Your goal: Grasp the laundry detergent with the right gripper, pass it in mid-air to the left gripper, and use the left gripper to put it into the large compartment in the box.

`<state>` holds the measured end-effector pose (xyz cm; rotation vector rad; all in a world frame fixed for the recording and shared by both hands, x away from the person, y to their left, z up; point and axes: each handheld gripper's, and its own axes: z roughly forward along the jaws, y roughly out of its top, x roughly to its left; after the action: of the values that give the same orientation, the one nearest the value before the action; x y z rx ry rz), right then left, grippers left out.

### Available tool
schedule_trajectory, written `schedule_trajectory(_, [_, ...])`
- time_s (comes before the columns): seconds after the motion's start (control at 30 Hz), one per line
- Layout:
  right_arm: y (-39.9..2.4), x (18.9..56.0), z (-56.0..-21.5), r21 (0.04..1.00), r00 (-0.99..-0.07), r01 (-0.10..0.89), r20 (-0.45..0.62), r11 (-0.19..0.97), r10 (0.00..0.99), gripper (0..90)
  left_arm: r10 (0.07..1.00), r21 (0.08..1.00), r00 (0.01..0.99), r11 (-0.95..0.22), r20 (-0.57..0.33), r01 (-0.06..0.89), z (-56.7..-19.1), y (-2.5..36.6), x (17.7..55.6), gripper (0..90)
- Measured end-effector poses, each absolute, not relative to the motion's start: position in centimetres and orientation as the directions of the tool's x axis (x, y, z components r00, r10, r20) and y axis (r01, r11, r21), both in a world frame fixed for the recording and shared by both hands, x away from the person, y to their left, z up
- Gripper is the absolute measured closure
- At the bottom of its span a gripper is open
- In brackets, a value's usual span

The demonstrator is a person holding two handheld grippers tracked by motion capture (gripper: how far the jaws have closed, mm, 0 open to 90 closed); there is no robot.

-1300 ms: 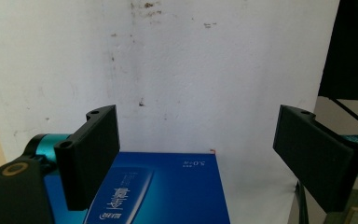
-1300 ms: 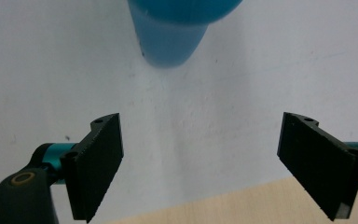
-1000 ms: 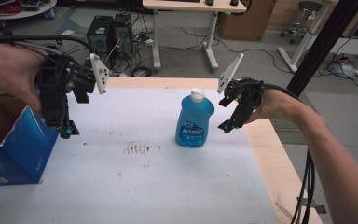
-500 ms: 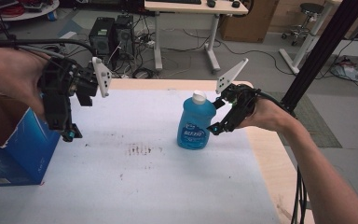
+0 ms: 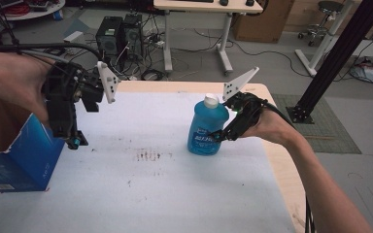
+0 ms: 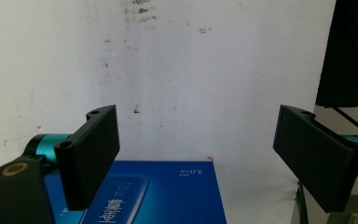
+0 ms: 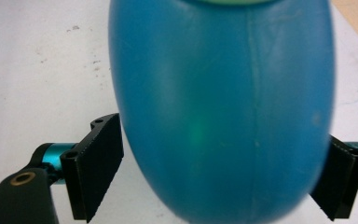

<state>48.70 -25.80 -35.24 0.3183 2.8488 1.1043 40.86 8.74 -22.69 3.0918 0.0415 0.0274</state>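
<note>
Two tools work over our white desk [image 5: 175, 194], its paper cover stained near the middle. Beyond the far edge we see grey floor, computer towers [image 5: 119, 36] and cables. Our blue bottle [image 5: 207, 127] stands upright near the right edge, between the right tool's [image 5: 222, 136] parted jaws. Our left tool [image 5: 74, 141] hangs spread wide beside the blue box [image 5: 22, 155] at the left edge. Open desk lies between them.
</note>
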Motion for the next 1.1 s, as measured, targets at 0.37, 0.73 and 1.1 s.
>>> schedule_trajectory(0.37, [-25.3, 48.9, -36.0, 0.716, -0.978, 0.163, 0.029, 0.679, 0.204, 13.5, 0.033, 0.054, 0.999, -0.998, 0.019, 0.032, -22.6, 9.0, 40.8, 14.5])
schedule_trajectory(0.73, [-25.2, 48.7, -36.7, 0.736, -0.979, 0.153, 0.021, 0.660, 0.204, 14.6, 0.038, 0.061, 0.999, -0.997, 0.018, 0.037, -22.7, 9.2, 40.9, 14.5])
schedule_trajectory(1.1, [-25.3, 48.7, -36.9, 0.739, -0.978, 0.157, 0.027, 0.656, 0.205, 19.6, 0.031, 0.059, 0.999, -0.998, 0.017, 0.030, -22.7, 9.1, 40.9, 14.5])
